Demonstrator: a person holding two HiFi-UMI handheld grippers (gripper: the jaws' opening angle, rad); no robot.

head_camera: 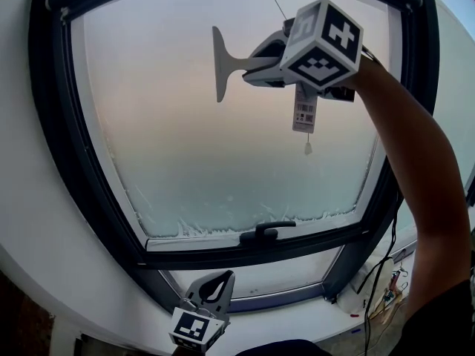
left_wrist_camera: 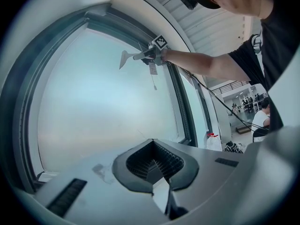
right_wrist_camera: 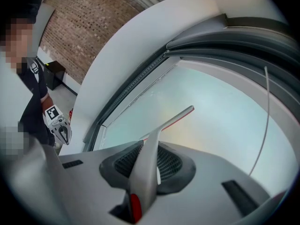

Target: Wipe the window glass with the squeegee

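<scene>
Squeegee (head_camera: pixel 220 64), clamped in right gripper (head_camera: pixel 267 59), poised at window glass (head_camera: pixel 223 162) near twelve o'clock; downward pull likely next. Left gripper (head_camera: pixel 212 291) closed, empty.

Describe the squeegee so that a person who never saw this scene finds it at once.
Find the big frosted window glass in its dark frame. Near its upper middle, the right gripper holds the squeegee in front of the glass. It is the only white T-shaped tool, with a paper tag hanging below the gripper.
</scene>
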